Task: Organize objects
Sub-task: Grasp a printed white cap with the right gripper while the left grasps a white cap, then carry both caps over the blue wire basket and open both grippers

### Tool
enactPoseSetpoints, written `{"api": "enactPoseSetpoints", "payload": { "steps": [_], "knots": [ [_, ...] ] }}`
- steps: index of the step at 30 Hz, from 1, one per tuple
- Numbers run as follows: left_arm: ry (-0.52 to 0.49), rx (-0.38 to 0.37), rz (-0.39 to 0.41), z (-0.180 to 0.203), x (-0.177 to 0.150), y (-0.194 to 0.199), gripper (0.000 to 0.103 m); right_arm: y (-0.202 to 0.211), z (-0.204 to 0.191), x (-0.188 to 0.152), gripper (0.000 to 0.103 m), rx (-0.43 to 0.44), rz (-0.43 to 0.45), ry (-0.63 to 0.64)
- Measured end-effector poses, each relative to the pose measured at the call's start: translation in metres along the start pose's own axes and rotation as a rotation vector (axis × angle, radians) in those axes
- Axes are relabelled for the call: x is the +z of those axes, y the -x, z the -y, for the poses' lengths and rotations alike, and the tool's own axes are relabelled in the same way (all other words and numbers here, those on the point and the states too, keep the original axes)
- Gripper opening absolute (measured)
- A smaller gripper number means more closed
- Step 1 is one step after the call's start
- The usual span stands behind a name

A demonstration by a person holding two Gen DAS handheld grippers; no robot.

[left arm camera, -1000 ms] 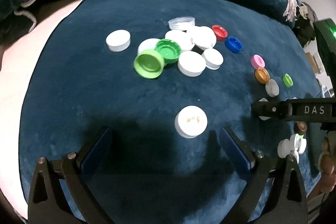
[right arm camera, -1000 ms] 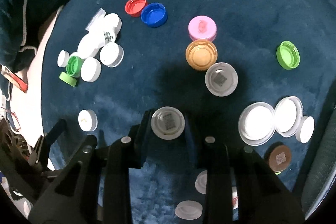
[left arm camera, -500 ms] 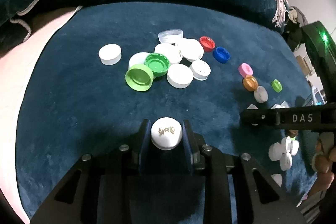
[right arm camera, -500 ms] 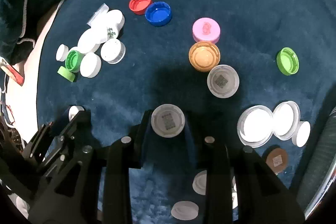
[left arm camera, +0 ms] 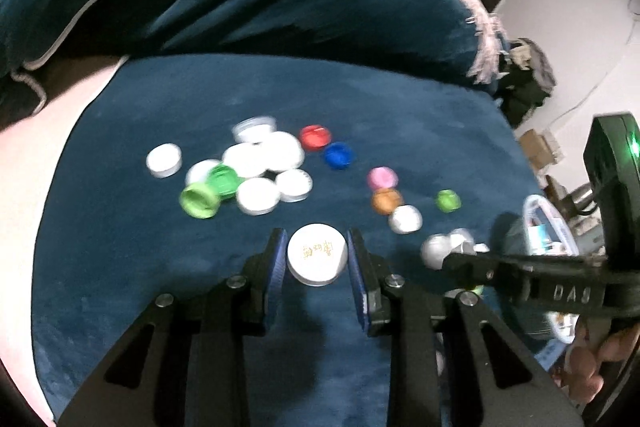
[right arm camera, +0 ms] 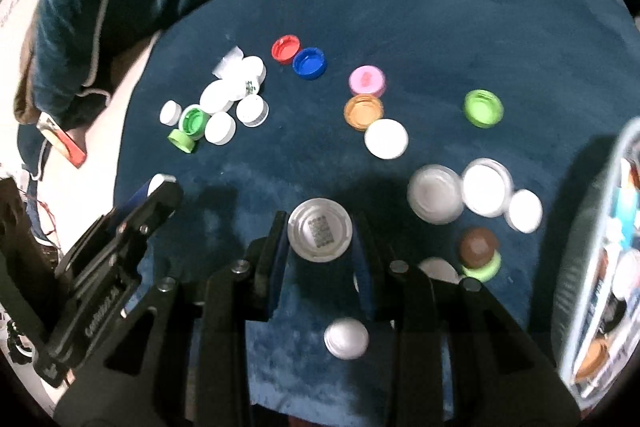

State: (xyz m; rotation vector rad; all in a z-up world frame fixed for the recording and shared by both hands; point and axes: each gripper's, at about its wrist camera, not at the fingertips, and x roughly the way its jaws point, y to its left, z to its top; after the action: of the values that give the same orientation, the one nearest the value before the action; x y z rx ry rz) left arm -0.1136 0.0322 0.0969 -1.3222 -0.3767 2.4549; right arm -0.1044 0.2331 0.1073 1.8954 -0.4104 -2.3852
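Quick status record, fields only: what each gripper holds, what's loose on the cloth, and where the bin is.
left gripper: shut on white cap with gold print
right gripper: shut on grey cap with QR label
surface: dark blue cloth
loose caps: white cluster, red cap, blue cap, pink cap, orange cap
bin: basket at right edge, already holding items

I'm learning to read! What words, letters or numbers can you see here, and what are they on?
"DAS": on the arm of the right gripper, seen upside down from the left camera.
Gold writing on the white cap in the left gripper: too blurred to read.
Square code on the gray cap: no readable letters.
Raised lettering on the left gripper's arm, in the right camera: too blurred.
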Motion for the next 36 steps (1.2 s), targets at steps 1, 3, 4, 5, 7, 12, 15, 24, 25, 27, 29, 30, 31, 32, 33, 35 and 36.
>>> {"api": "enactPoseSetpoints", "payload": {
  "steps": [1, 3, 4, 5, 7, 12, 15, 24, 25, 27, 29, 30, 31, 32, 33, 35, 36],
  "knots": [
    [-0.007, -0.017, 0.004, 0.009, 0.001, 0.003, 0.031, 0.003, -0.002, 0.001, 0.031, 0.002, 0.015, -0.006],
    [-0.029, -0.050, 0.009, 0.028, 0.002, 0.008, 0.031, 0.016, 0.003, -0.003, 0.031, 0.000, 0.052, -0.023],
    [-0.045, -0.071, 0.010, 0.041, 0.002, 0.009, 0.031, 0.026, 0.010, -0.006, 0.031, 0.001, 0.071, -0.033],
    [-0.061, -0.093, 0.009, 0.053, 0.002, 0.011, 0.031, 0.039, 0.021, -0.011, 0.031, 0.002, 0.099, -0.051],
    [-0.091, -0.129, 0.005, 0.075, 0.000, 0.012, 0.031, 0.060, 0.039, -0.017, 0.031, -0.004, 0.147, -0.086],
    [-0.177, -0.216, -0.022, 0.135, -0.009, 0.012, 0.031, 0.111, 0.098, -0.036, 0.031, -0.050, 0.248, -0.188],
    [-0.233, -0.262, -0.044, 0.173, -0.013, 0.009, 0.031, 0.141, 0.143, -0.051, 0.031, -0.102, 0.312, -0.266],
    [-0.352, -0.365, -0.101, 0.278, -0.019, -0.014, 0.031, 0.161, 0.253, -0.080, 0.031, -0.142, 0.389, -0.564],
    [-0.361, -0.374, -0.110, 0.290, -0.018, -0.020, 0.031, 0.158, 0.259, -0.079, 0.031, -0.130, 0.385, -0.575],
    [-0.370, -0.373, -0.117, 0.307, -0.017, -0.031, 0.031, 0.155, 0.269, -0.075, 0.031, -0.106, 0.391, -0.593],
    [-0.367, -0.341, -0.133, 0.321, -0.015, -0.051, 0.033, 0.156, 0.276, -0.071, 0.032, -0.091, 0.408, -0.603],
    [-0.362, -0.315, -0.155, 0.324, -0.014, -0.060, 0.046, 0.155, 0.278, -0.067, 0.033, -0.075, 0.424, -0.613],
    [-0.349, -0.287, -0.190, 0.325, -0.013, -0.070, 0.067, 0.157, 0.279, -0.070, 0.033, -0.065, 0.434, -0.620],
    [-0.334, -0.281, -0.208, 0.323, -0.012, -0.075, 0.075, 0.156, 0.281, -0.068, 0.035, -0.055, 0.438, -0.628],
    [-0.323, -0.283, -0.203, 0.321, -0.011, -0.074, 0.084, 0.157, 0.283, -0.066, 0.038, -0.057, 0.435, -0.639],
    [-0.309, -0.261, -0.158, 0.310, -0.009, -0.066, 0.097, 0.157, 0.282, -0.069, 0.056, -0.073, 0.435, -0.655],
    [-0.306, -0.239, -0.140, 0.304, -0.007, -0.061, 0.102, 0.158, 0.281, -0.069, 0.059, -0.082, 0.433, -0.652]
  ]
}}
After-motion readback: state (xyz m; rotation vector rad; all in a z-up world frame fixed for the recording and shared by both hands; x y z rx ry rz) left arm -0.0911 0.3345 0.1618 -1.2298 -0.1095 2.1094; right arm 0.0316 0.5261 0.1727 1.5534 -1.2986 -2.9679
